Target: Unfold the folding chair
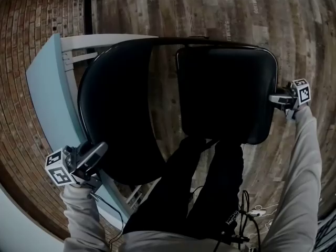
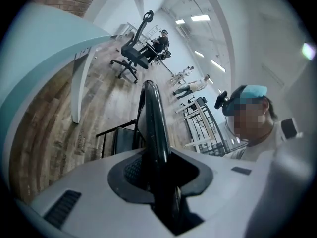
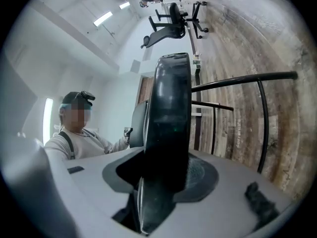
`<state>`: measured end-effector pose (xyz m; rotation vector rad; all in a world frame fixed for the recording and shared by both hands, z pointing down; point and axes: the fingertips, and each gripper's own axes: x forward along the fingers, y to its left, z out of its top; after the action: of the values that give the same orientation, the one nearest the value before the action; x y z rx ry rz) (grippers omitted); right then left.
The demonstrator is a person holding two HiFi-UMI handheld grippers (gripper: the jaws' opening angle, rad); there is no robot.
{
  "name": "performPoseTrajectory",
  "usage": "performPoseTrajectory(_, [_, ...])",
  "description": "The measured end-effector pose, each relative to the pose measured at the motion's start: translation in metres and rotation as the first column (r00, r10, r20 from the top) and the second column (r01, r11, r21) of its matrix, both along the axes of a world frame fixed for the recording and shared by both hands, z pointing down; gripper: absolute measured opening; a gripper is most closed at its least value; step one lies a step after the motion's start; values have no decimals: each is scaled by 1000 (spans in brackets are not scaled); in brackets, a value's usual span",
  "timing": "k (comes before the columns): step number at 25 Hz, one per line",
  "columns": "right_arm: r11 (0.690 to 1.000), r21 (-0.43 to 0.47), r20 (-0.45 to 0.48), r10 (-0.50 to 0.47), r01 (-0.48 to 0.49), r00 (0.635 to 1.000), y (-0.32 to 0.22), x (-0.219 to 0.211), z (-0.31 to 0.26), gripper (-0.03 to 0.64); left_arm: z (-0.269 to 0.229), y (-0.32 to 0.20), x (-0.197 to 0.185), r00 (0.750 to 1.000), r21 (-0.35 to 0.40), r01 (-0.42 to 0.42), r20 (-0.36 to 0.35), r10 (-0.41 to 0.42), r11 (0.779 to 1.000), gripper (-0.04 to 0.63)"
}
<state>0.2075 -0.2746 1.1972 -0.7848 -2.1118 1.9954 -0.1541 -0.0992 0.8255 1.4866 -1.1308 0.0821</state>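
- Count: two hand-held grippers, one folding chair, one table, one office chair.
- Left gripper: jaws set narrow and clamped on the thin rim of the backrest, which rises edge-on straight out from between them.
- Right gripper: jaws set wider, closed on the thick side edge of the seat. The edge fills the gap between the pads.
- The chair spans the space between the two grippers, directly in front of the person's legs.
- Chair appearance: all black and slightly glossy. The backrest is a large rounded panel, the seat a rounded rectangle. Thin black frame tubes run beyond the seat on the far side of the right gripper.
- Just outside the left gripper: the pale blue table top with white legs. It lies close beside the backrest; contact cannot be judged.
- Below the right gripper, near the person's feet: loose cables.
- Floor: grey-brown wood planks under the chair.
- Beyond the table: brick wall.
- Further out from the left gripper: the office chair with people near it, a white metal rack, white walls and ceiling strip lights.
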Motion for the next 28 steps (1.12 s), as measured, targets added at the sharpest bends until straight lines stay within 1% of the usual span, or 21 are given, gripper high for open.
performPoseTrajectory(3, [1000,7,30,4,-4,1000,-1,2,-2,178,2,2,-1,999,10,40,-23,-39,999,104])
performPoseTrajectory(5, [999,21,5,29,-29,1000,-1,4,-1,178,4,4,0,998,13,55,-12,-55,998,104])
performPoseTrajectory(6, [998,33,-22,51,-50,998,-2,4,-1,188,3,4,0,999,10,49,9,-49,999,104])
performPoseTrajectory(7, [996,51,-57,72,-69,996,-2,4,-1,200,2,2,-2,998,8,34,46,-34,999,103])
performPoseTrajectory(9, [991,103,-158,100,-84,982,-3,9,1,235,-4,1,-9,988,17,12,151,-14,1000,104])
performPoseTrajectory(10, [988,134,-222,99,-70,970,-3,17,2,250,-7,0,-14,977,31,9,211,-15,999,160])
performPoseTrajectory(11, [985,167,-292,88,-39,953,-1,28,3,256,-12,0,-20,961,47,-1,276,-12,999,231])
performPoseTrajectory(12, [979,204,-356,75,-1,931,3,39,2,262,-18,0,-23,936,56,-31,351,9,998,281])
performPoseTrajectory(13, [969,247,-408,75,31,910,5,51,-3,267,-26,0,-25,901,52,-82,431,52,995,305])
performPoseTrajectory(14, [954,298,-444,96,46,891,4,62,-14,273,-35,0,-23,856,37,-142,506,104,989,333])
performPoseTrajectory(15, [933,357,-464,137,43,875,1,72,-31,278,-44,0,-21,813,22,-194,563,148,981,348])
performPoseTrajectory(16, [908,419,-468,186,31,864,-3,79,-55,281,-54,1,-19,783,14,-223,598,170,975,352])
performPoseTrajectory(17, [877,480,-459,231,20,858,-5,83,-85,282,-66,2,-19,773,19,-227,611,169,974,356])
performPoseTrajectory(18, [844,536,-439,265,14,858,-3,82,-121,282,-80,3,-19,782,33,-212,605,149,977,356])
performPoseTrajectory(20, [765,644,-383,317,4,868,7,67,-203,284,-114,5,-20,815,73,-173,571,101,982,359])
performPoseTrajectory(21, [718,697,-349,345,-6,871,11,54,-248,284,-133,6,-17,823,96,-173,561,90,980,359])
performPoseTrajectory(22, [666,746,-309,374,-21,874,13,40,-296,282,-153,6,-12,825,124,-186,558,86,975,359])
performPoseTrajectory(24, [553,830,-211,432,-73,877,19,11,-397,282,-195,3,1,832,197,-219,549,78,956,359])
performPoseTrajectory(26, [435,887,-100,502,-152,859,29,-23,-500,282,-246,-4,16,859,296,-228,510,48,928,359])
performPoseTrajectory(27, [373,908,-40,534,-192,845,36,-43,-552,282,-276,-6,26,876,352,-223,482,29,909,359])
performPoseTrajectory(28, [315,921,16,553,-227,833,48,-64,-603,282,-308,-7,37,889,409,-223,458,13,885,359])
